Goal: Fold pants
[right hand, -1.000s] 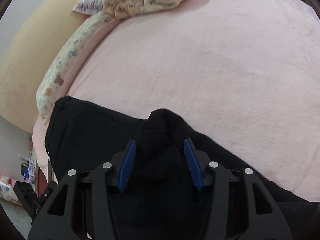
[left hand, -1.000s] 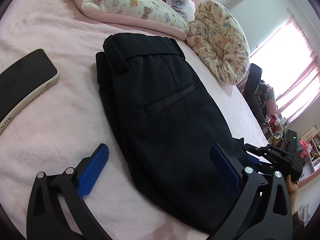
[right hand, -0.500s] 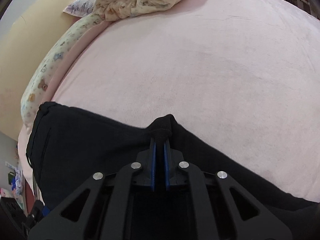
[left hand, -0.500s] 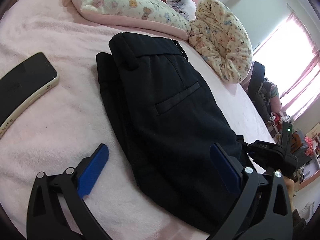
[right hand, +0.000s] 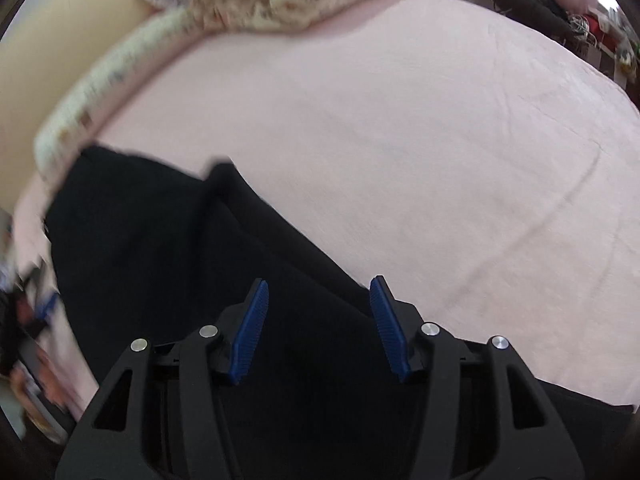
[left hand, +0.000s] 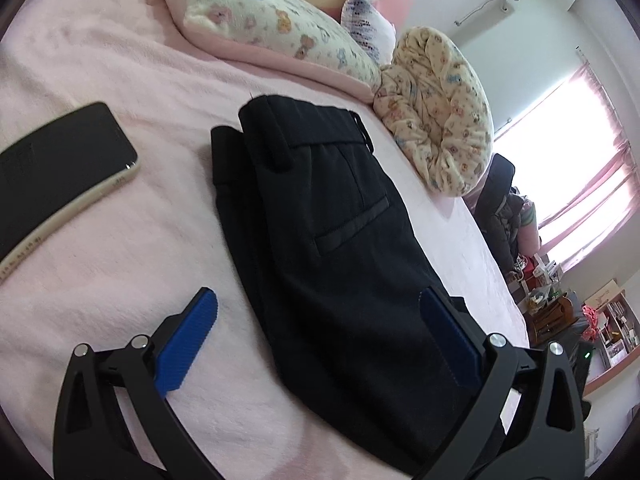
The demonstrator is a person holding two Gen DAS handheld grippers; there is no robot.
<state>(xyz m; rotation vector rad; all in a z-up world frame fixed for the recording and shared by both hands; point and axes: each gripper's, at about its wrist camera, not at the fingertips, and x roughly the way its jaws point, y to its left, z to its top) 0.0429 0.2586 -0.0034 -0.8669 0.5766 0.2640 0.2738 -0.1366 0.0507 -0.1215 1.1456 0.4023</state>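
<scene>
The black pants (left hand: pixel 320 240) lie folded lengthwise on the pink bed (left hand: pixel 120 248), waistband toward the pillows, back pocket facing up. My left gripper (left hand: pixel 320 336) is open and empty, its blue pads spread wide over the lower part of the pants. In the right wrist view the pants (right hand: pixel 180 264) lie flat with one flap edge on top. My right gripper (right hand: pixel 318 320) is open and empty just above the black cloth. That view is blurred at its left side.
A black phone in a cream case (left hand: pixel 60 184) lies on the bed left of the pants. A printed pillow (left hand: pixel 264 28) and a bunched printed blanket (left hand: pixel 440 120) lie at the head. Bare pink sheet (right hand: pixel 440 140) stretches beyond the pants. Cluttered shelves (left hand: pixel 600 320) stand past the bed's edge.
My right gripper was shut on a pinch of the pants half a second ago; it has opened and let the cloth go, which now lies flat. The left gripper has pulled back slightly.
</scene>
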